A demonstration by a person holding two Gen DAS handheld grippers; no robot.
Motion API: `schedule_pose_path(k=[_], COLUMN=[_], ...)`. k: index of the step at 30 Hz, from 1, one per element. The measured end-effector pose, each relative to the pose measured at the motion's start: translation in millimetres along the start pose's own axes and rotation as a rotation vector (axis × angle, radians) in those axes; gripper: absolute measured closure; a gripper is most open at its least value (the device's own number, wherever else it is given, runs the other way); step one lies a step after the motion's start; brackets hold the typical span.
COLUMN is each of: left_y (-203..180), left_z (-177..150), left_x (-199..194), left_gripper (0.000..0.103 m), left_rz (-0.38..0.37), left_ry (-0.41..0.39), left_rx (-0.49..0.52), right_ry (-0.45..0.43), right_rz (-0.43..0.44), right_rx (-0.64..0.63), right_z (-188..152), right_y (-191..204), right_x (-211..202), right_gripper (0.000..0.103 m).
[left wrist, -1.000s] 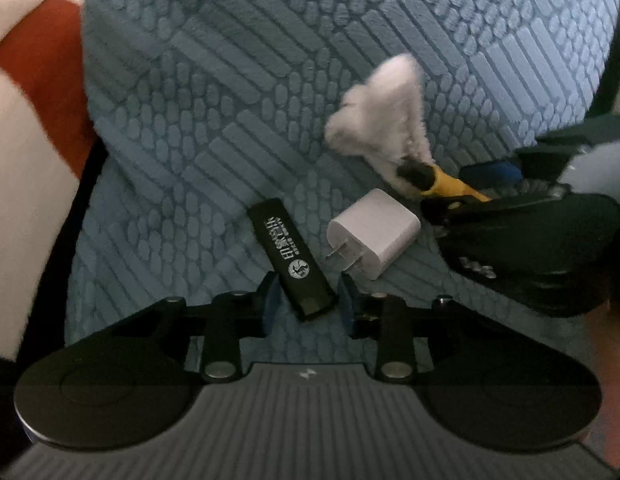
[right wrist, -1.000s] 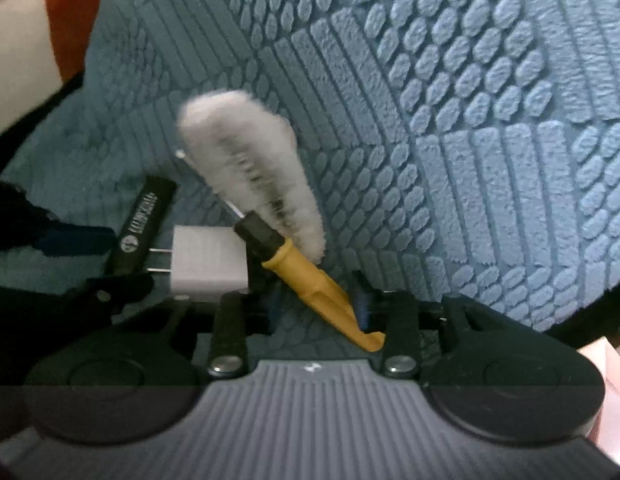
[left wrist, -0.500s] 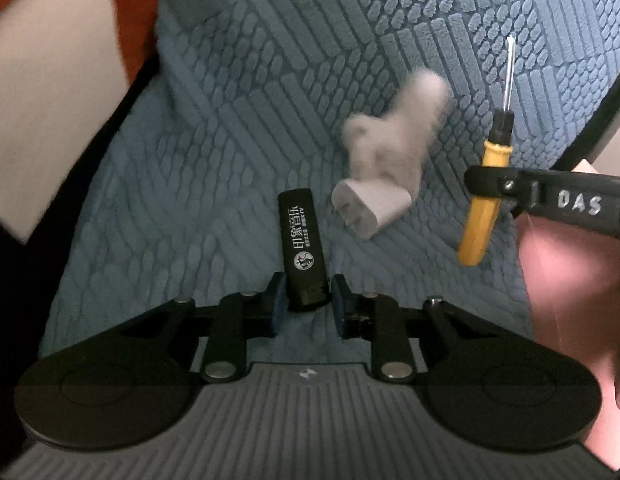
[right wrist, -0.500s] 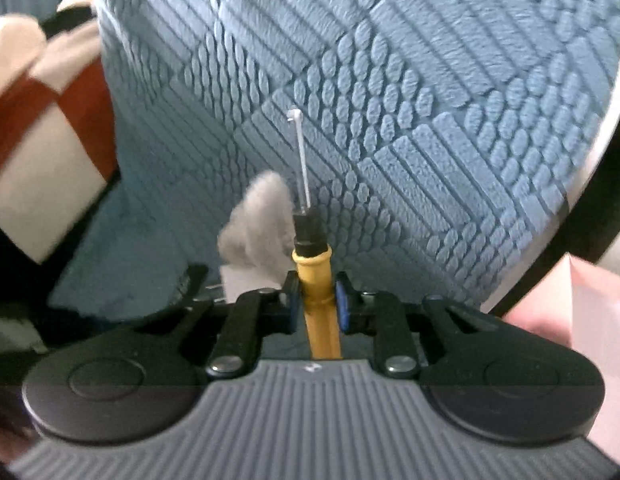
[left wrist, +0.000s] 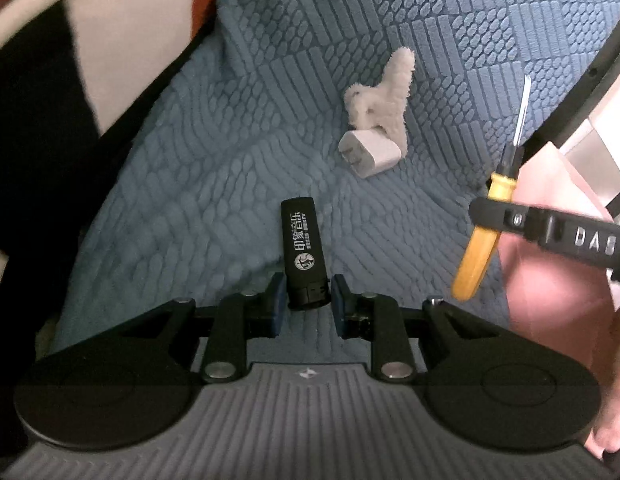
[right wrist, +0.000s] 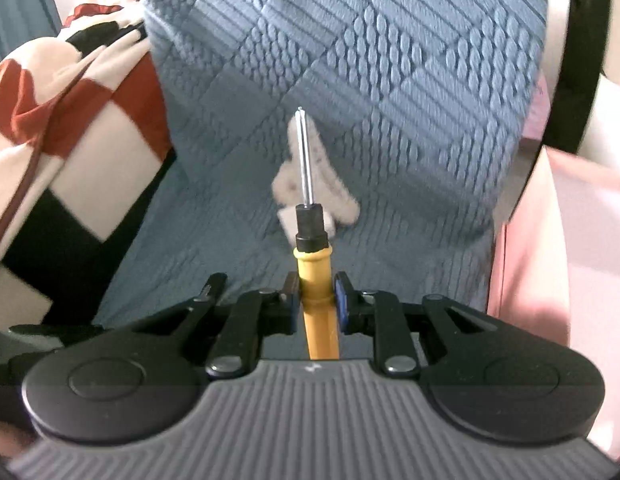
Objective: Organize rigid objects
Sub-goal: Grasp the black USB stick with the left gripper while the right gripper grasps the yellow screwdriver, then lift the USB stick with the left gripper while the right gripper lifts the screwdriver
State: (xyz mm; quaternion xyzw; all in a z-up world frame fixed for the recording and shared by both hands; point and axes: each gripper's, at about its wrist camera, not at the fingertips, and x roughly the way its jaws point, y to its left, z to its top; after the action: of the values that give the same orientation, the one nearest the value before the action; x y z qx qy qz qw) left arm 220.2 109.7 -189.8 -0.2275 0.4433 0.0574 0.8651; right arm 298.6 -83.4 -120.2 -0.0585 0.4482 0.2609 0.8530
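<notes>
Left wrist view showed the left gripper clamped on the near end of a black lighter, its blue pads pressed against both sides. The lighter carried white printed characters and a round emblem, and its far end pointed away from the camera, raised above a blue quilted cover. On that cover, well beyond the lighter, lay a white charger plug with its prongs facing left. A fluffy white brush head lay touching the plug's far side. At the right of the same view, the right gripper held a screwdriver by its yellow handle, the thin metal shaft pointing up and away, clear of the cover.

Right wrist view confirmed this: the right gripper was closed on the screwdriver, pads against both sides of the yellow handle just below the black collar, the shaft standing straight ahead. Behind the shaft, blurred, were the brush head and a corner of the plug on the cover. A red, white and black checked blanket lay at the left edge. A pink surface bordered the cover on the right.
</notes>
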Motion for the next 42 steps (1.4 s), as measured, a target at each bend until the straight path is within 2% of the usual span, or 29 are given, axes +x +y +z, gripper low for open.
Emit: schedule_pose_path(k=[8,11,21,28,34,38,42], left_y=[3.5,2.9,3.4,12.1,13.0,9.5,3.2], left_z=[-32.8,-46.0,-79.9,-85.0,-83.4,-79.2,-74.5], left_x=[-36.2,-47.2,-72.0,-58.0,-57.0,-53.0,-48.4], left_gripper=[0.075,0.075,0.075,0.075,0.074,0.065,0.065], left_rz=[-0.018,-0.018,-0.055,-0.038,-0.044,-0.041,-0.028], left_ry=[0.012,0.014,0.042,0.1,0.084,0.067,0.037], left_rx=[-0.011,-0.009,-0.04,-0.095,-0.111,-0.101,-0.075], right_ry=[0.02,0.046,0.096,0.129,0.144,0.145,0.145], right_rz=[0.03,0.016,0.026,-0.022,-0.003,-0.026,-0.031], right_rx=[0.034,0.037,0.152,0.105,0.13,0.116,0.103], right_z=[-42.9,-59.2,-106.1,-112.5,-118.4,-121.0,-122.3], right_y=[18.6,25.2,22.3,24.6,18.1,18.7,18.7], right_x=[-35.8,-40.7,-69.6,-47.5,-40.1,-37.0,-33.3], right_gripper=[0.082,0.082,0.082,0.082,0.081,0.076,0.074])
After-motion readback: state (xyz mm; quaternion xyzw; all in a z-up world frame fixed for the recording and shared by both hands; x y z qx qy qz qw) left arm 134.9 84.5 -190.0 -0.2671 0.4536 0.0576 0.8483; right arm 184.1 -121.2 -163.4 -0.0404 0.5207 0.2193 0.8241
